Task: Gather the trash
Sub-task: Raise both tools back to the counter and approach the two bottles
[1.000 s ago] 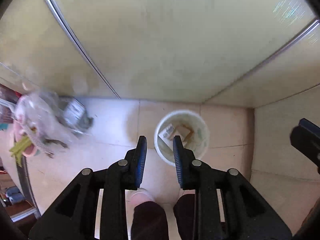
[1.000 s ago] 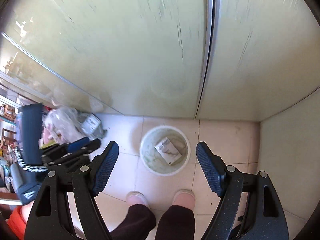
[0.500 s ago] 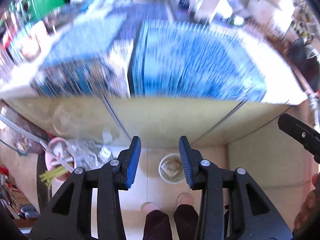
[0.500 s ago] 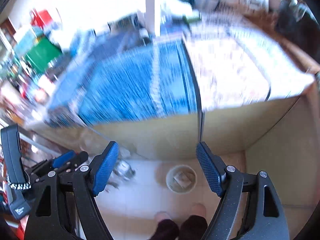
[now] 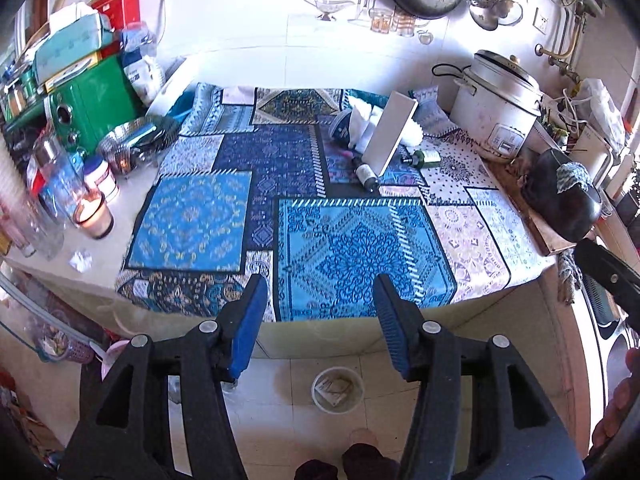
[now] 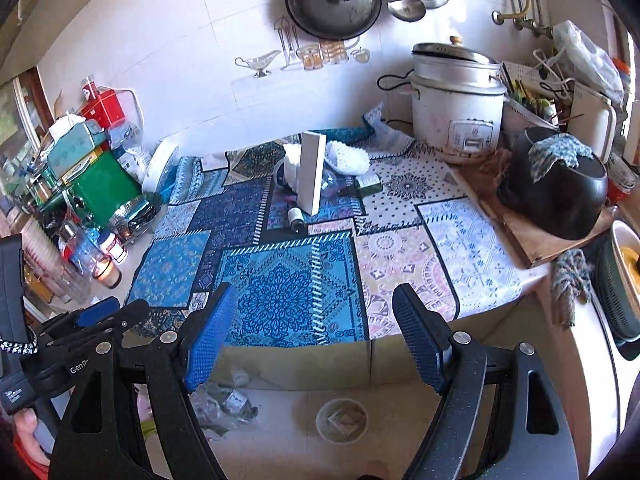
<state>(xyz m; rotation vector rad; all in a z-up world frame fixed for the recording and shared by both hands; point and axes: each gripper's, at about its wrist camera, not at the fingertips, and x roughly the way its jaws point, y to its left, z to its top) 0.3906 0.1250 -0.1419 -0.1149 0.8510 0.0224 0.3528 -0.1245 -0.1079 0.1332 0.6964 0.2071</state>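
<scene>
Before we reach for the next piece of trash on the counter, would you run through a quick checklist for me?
1. Left claw empty, jaws opening: ok.
2. Right claw open and empty: ok.
3. Bin on the floor below the counter edge, upright: ok.
4. Trash in sight: crumpled paper on the bare counter left of the patterned cloth: ok.
5. Lit candle stands close behind the paper: not ok.
6. Whether the small bottles are trash: cannot tell.
</scene>
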